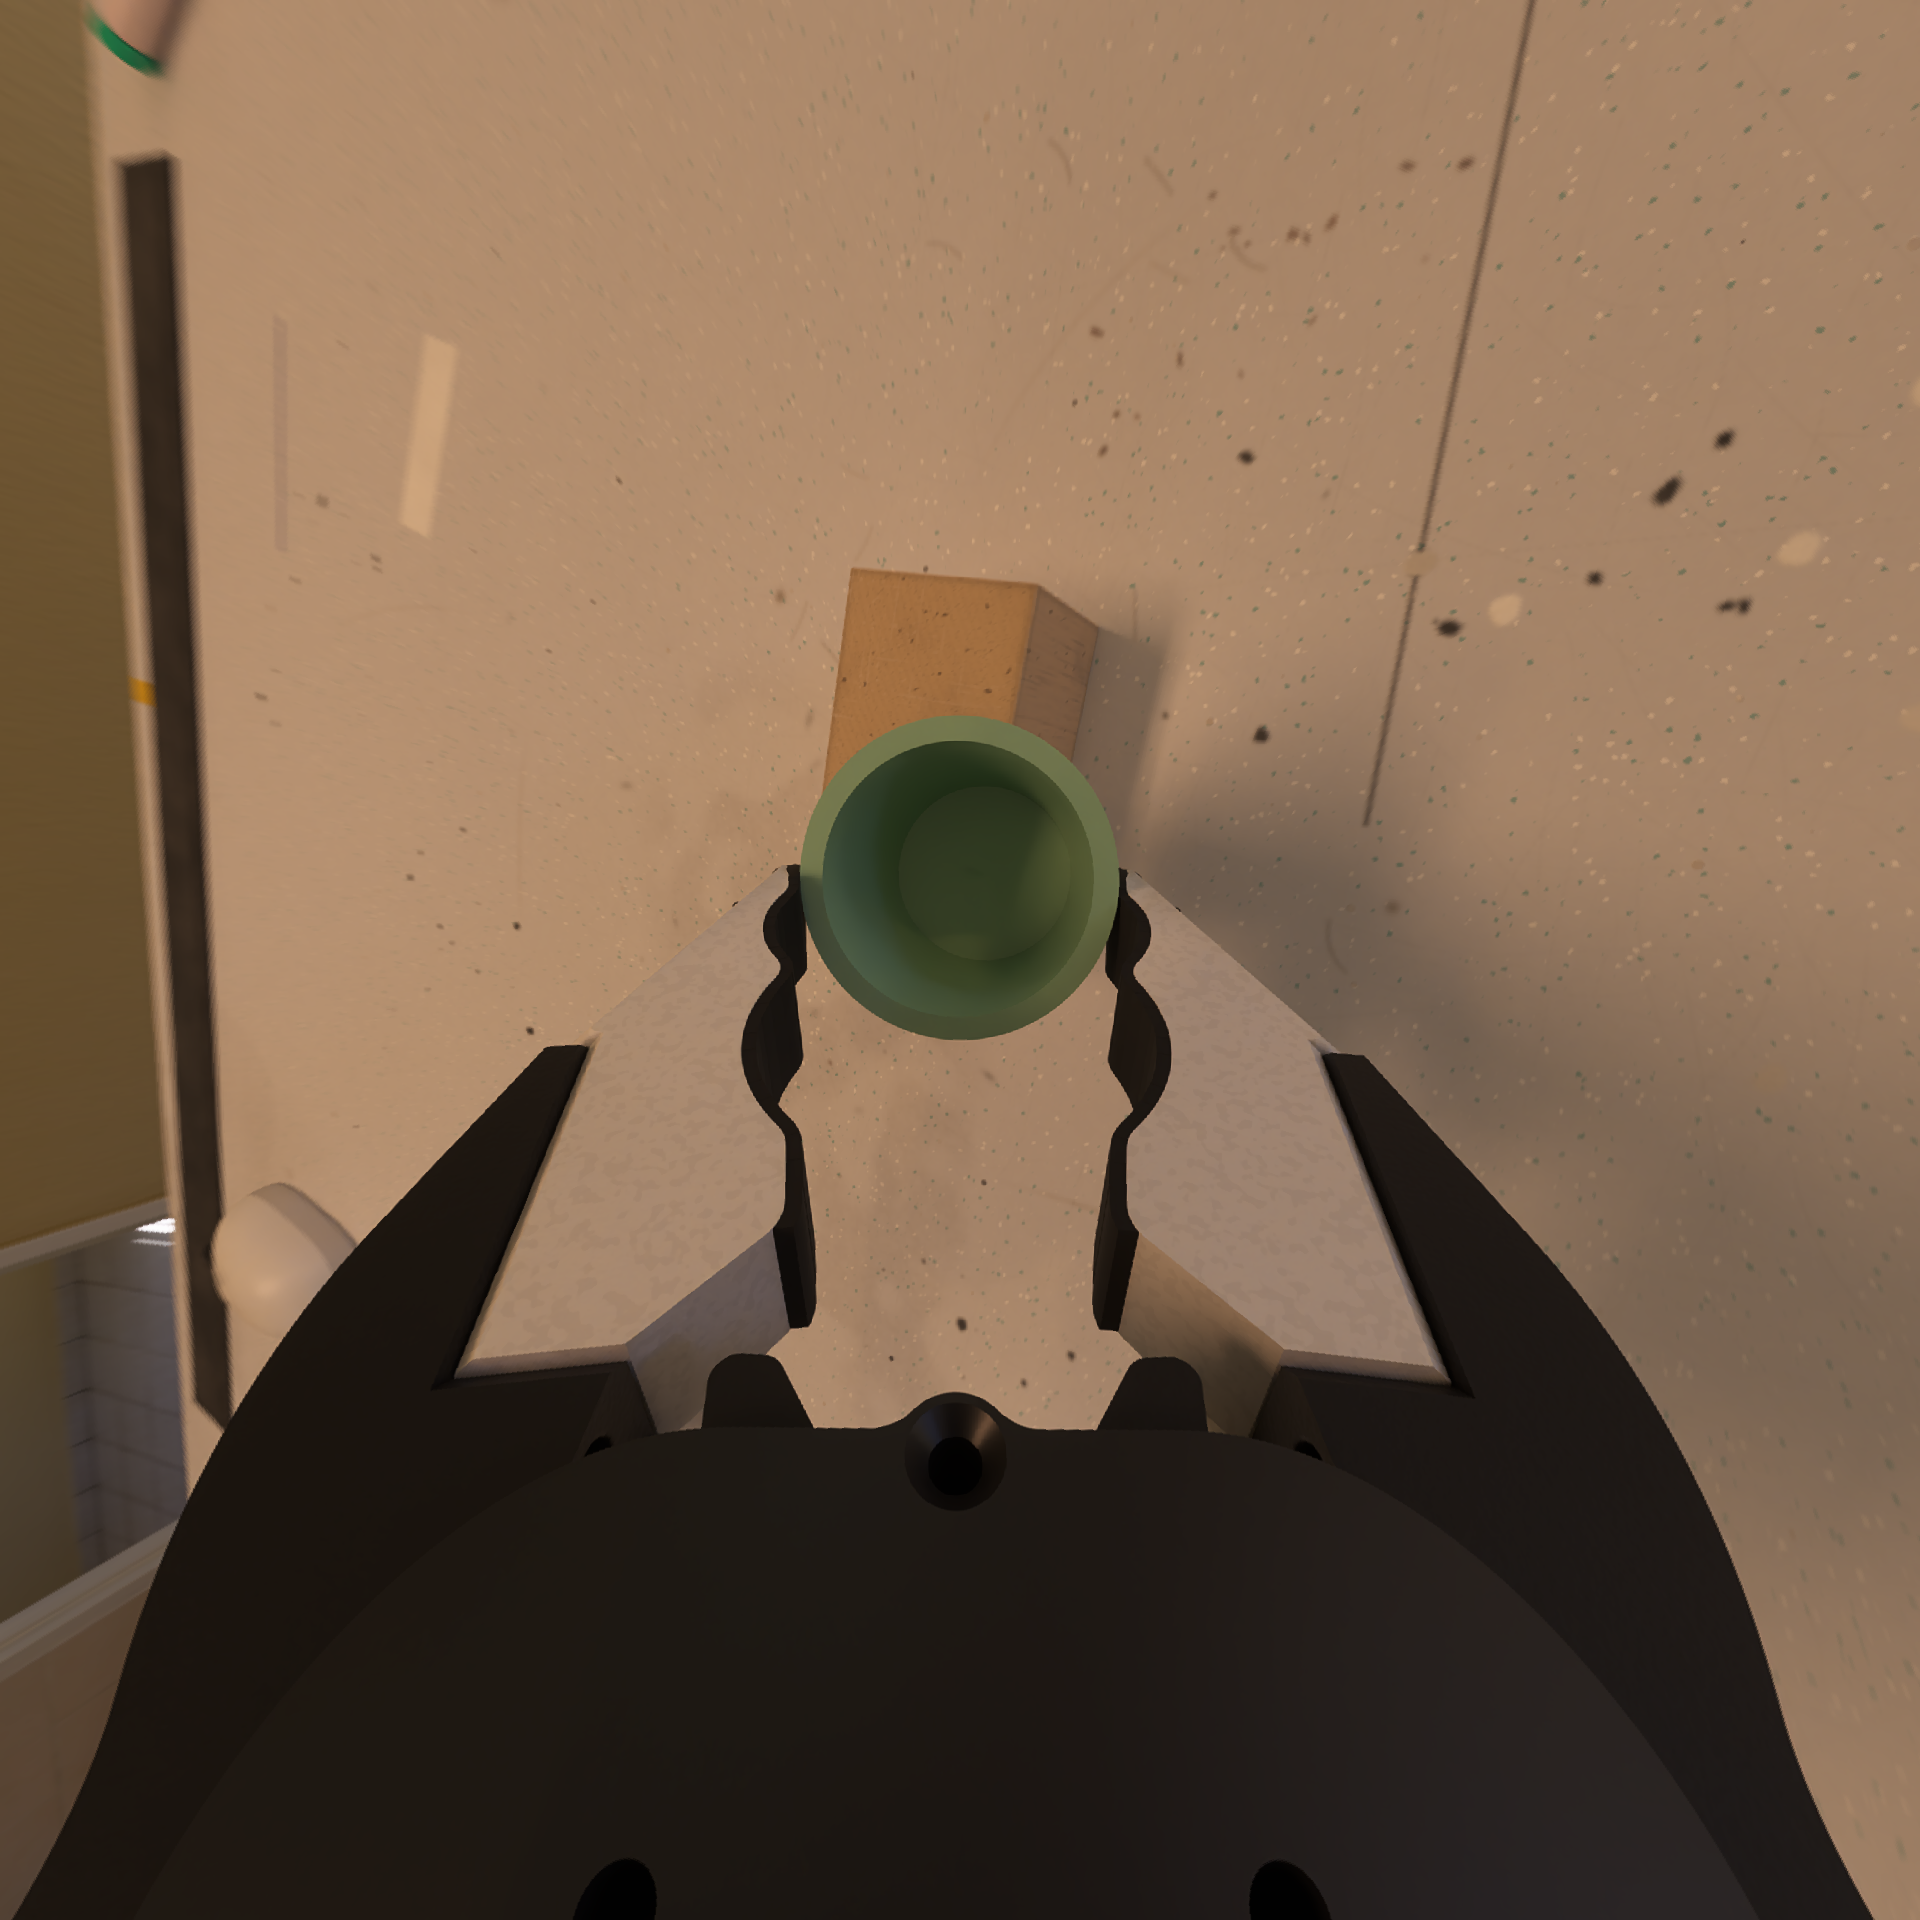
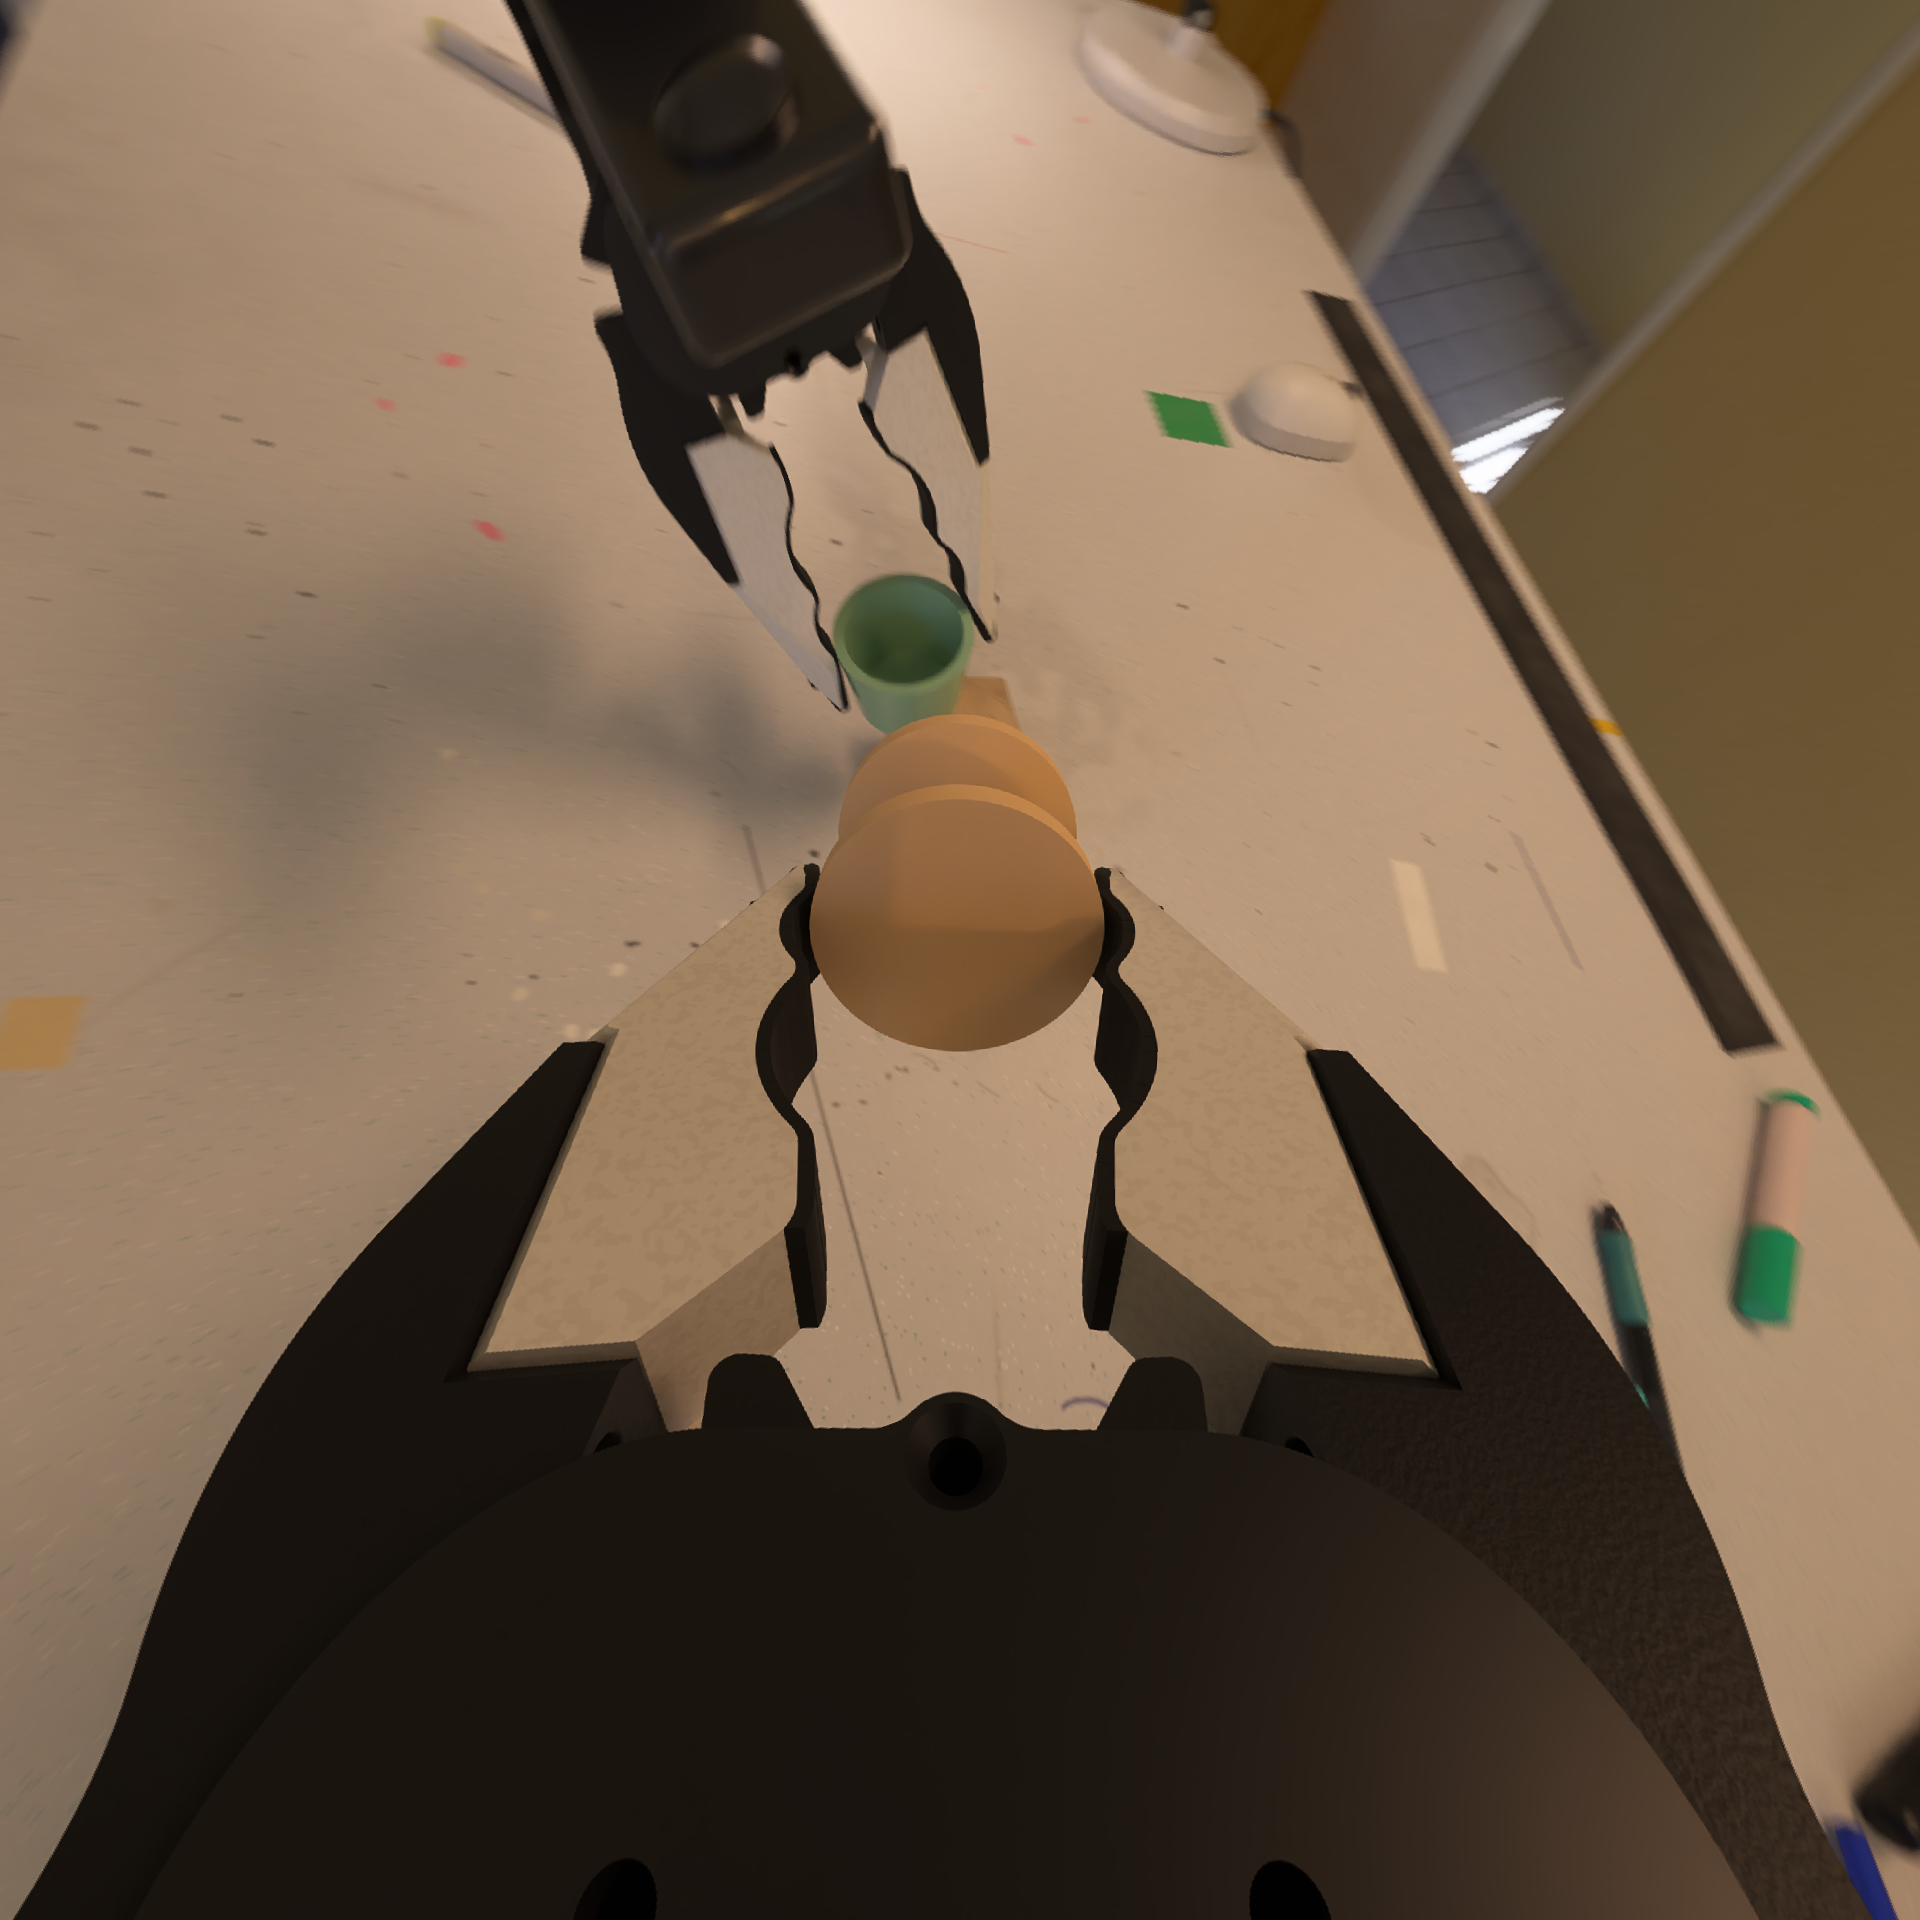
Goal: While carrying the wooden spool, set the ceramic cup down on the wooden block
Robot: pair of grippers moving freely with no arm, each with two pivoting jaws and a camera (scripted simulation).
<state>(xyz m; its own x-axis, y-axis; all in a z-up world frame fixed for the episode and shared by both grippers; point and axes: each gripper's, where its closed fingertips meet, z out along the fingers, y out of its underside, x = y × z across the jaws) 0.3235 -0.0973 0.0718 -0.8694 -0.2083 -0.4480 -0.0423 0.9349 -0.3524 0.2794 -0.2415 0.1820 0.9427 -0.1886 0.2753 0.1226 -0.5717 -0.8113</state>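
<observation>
Green ceramic cup (image 1: 958, 878) is pinched at the rim sides, 3 and 9 o'clock, by the left gripper (image 1: 958, 914) above the wooden block (image 1: 940, 649), judged rigid, slick, chip-prone; wooden spool (image 2: 954, 925) is clamped across its flange by the right gripper (image 2: 954, 920), judged light and stiff.

Speckled table (image 2: 312, 831) under wooden block (image 1: 935, 649)

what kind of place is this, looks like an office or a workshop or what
Probably a craft or classroom worktable rather than a kitchen. The pale tabletop is flecked with dark and red paint spots, marker pens lie near its edge, and a long dark ruler-like strip runs along that side.
</observation>
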